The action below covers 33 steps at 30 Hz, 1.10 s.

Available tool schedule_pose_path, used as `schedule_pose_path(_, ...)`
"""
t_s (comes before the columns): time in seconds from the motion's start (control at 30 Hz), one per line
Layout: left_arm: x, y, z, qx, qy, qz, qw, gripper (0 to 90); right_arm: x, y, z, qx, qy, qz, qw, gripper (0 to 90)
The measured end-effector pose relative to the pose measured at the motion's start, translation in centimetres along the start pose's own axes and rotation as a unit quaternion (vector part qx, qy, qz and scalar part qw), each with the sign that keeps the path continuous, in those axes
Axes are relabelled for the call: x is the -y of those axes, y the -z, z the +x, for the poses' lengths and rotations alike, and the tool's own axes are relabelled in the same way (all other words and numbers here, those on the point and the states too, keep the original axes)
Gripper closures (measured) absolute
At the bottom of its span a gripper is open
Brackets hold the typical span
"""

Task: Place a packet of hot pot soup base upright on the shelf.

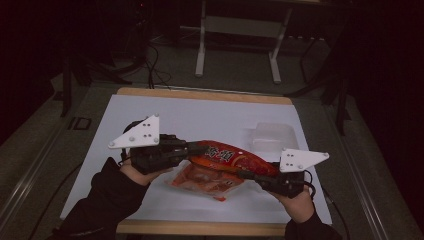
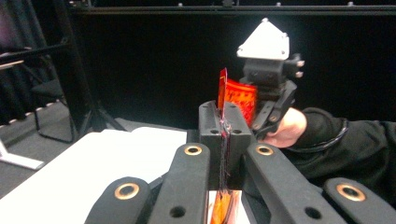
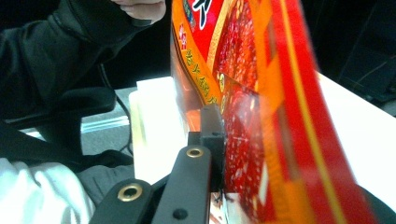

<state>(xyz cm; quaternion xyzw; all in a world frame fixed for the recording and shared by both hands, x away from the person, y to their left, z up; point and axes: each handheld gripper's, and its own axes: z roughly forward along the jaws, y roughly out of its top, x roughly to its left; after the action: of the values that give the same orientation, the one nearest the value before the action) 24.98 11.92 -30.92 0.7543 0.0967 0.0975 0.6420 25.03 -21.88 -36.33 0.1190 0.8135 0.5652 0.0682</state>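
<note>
Right hand-held gripper [image 1: 250,176] clamped on the red snack bag [image 1: 227,157]; left hand-held gripper [image 1: 197,148] pinching its opposite edge, bag lifted above the white table [image 1: 200,117]. Likely mid-carry; next calls for an even move toward the clear container [image 1: 272,136] beyond.

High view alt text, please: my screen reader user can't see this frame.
A person holds a red snack bag stretched above a white table, the left gripper shut on one end and the right gripper shut on the other. A clear plastic container sits behind.
</note>
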Motion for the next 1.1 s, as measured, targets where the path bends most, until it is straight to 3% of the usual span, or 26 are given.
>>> schedule_pose_path(0.3,0.5,1.2,1.1,-0.009,0.005,0.002,0.9999,88.8,-1.6,-0.1,0.0,0.001,0.01,0.003,0.9999,90.0)
schedule_pose_path(0.47,1.2,1.7,2.1,-0.014,0.016,-0.002,0.9998,80.8,-2.7,-0.2,0.1,0.006,0.014,0.009,0.9998,90.0)
schedule_pose_path(0.57,1.8,2.1,2.3,-0.033,0.019,-0.017,0.9991,66.0,-3.3,-0.1,-0.1,0.01,0.012,0.01,0.9998,90.0)
schedule_pose_path(0.63,2.1,2.3,2.4,-0.054,0.023,-0.025,0.998,47.4,-3.6,0.0,-0.3,0.017,0.008,0.008,0.9998,90.0)
schedule_pose_path(0.67,2.3,2.5,2.5,-0.058,0.029,-0.029,0.9975,43.0,-3.7,0.1,-0.3,0.02,0.006,0.007,0.9998,90.0)
schedule_pose_path(0.83,3.4,3.1,2.8,-0.06,0.048,-0.046,0.996,28.2,-4.7,0.9,-0.7,0.034,0.006,-0.004,0.9994,90.0)
schedule_pose_path(0.93,4.1,3.2,2.9,-0.065,0.053,-0.052,0.9951,13.6,-5.4,1.5,-0.9,0.042,0.006,-0.014,0.999,90.0)
schedule_pose_path(1.1,5.1,3.1,2.6,-0.084,0.054,-0.036,0.9944,2.3,-6.7,2.6,-1.1,0.053,0.006,-0.024,0.9983,90.0)
